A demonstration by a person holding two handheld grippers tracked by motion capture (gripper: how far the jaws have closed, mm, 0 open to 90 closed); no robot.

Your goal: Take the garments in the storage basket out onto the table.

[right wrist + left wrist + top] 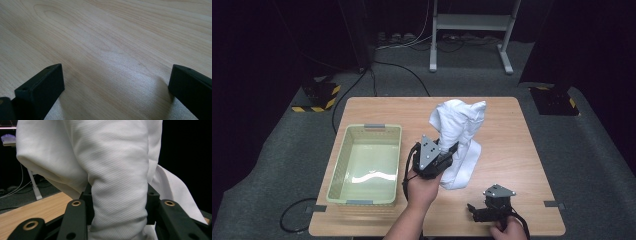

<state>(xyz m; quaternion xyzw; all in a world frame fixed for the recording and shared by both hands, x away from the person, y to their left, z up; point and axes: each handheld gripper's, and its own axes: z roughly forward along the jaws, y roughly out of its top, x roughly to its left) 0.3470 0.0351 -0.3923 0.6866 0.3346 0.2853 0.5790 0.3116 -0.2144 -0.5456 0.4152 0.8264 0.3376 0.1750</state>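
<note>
While high view shows basket (343,165), left hand-held gripper (117,195) view shows pinched white cloth (110,165)

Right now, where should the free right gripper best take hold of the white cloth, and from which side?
Probably the loose tail of the white cloth, which hangs onto the table below the left gripper. Come from the cloth's right: the right gripper rests open there.

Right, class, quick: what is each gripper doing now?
Left gripper: shut on the white cloth, lifted above the table.
Right gripper: open, holding nothing.
</note>
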